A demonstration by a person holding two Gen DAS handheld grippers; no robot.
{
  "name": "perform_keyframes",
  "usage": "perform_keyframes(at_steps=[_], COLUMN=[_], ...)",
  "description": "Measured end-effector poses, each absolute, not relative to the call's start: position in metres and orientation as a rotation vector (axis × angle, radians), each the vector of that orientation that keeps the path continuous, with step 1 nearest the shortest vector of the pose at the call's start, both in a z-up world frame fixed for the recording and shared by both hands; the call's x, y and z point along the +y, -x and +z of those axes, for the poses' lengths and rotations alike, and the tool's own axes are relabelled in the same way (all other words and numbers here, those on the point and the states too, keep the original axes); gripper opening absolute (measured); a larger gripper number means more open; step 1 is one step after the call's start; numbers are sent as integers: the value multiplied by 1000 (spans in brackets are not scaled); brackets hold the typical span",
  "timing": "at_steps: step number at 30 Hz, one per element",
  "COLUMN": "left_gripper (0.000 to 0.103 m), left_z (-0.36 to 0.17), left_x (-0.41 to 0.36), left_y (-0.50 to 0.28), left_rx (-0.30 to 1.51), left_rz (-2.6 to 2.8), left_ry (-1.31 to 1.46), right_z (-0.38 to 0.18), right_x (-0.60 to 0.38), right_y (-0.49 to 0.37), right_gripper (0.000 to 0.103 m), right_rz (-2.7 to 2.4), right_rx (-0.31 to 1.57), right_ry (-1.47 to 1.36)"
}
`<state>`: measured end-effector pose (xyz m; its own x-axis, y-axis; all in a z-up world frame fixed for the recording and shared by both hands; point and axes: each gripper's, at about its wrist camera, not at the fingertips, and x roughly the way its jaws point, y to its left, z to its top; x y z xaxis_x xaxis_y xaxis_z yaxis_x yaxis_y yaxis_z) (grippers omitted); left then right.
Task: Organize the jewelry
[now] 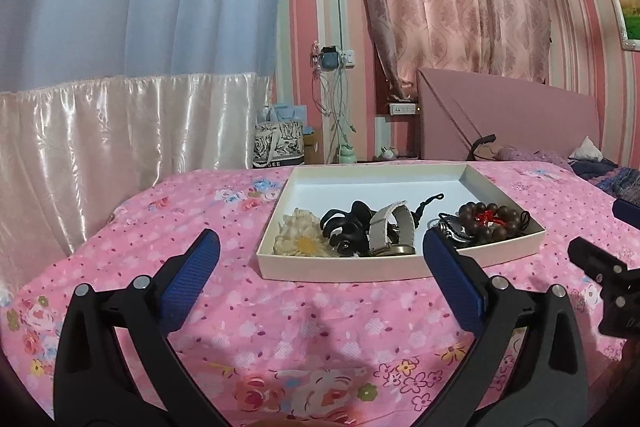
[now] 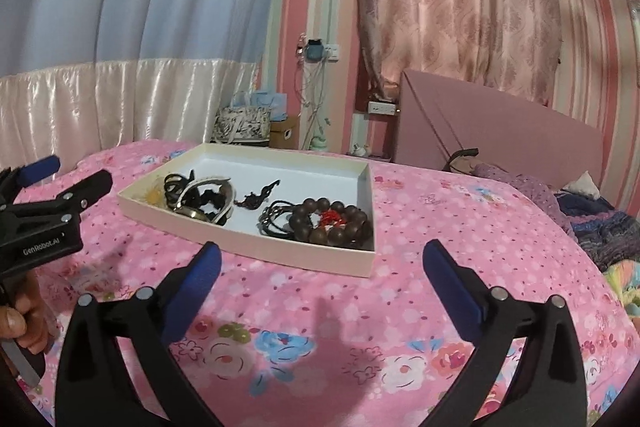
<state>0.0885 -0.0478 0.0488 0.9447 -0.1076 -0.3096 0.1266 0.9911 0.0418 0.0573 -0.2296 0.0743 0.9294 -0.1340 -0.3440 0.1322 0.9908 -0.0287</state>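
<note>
Jewelry lay gathered in the shallow white cardboard tray (image 1: 280,273) that sat on the pink floral bedspread (image 1: 280,327) ahead of you. Along its near side, in your left view, rested a cream fabric flower hair clip (image 1: 298,237), a black claw clip (image 1: 346,227), a grey-strapped watch (image 1: 386,229), and, toward the right corner, a dark brown wooden bead bracelet with a red knot (image 1: 486,221) beside a tangle of black cord (image 1: 450,227). Your left gripper (image 1: 320,249) hovered just short of the tray with its blue-padded jaws spread wide and nothing between them. Your right gripper (image 2: 322,263) hung near the tray's front corner, its jaws likewise wide apart and empty. Both grippers stood clear of the tray without touching it.
</note>
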Motion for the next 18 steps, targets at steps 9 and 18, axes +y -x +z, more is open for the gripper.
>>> perform_keyframes(at_steps=[9, 18], left_gripper=[100, 100], left_z=[49, 52], left_x=[-51, -61], left_y=[-87, -78], left_rx=[301, 267], left_rz=[-118, -119], left_ry=[-87, -131], right_z=[77, 77], right_x=[-233, -234], right_y=[-51, -52], right_gripper=[101, 101], right_rz=[-152, -174], right_rx=[310, 322], right_ry=[-7, 2])
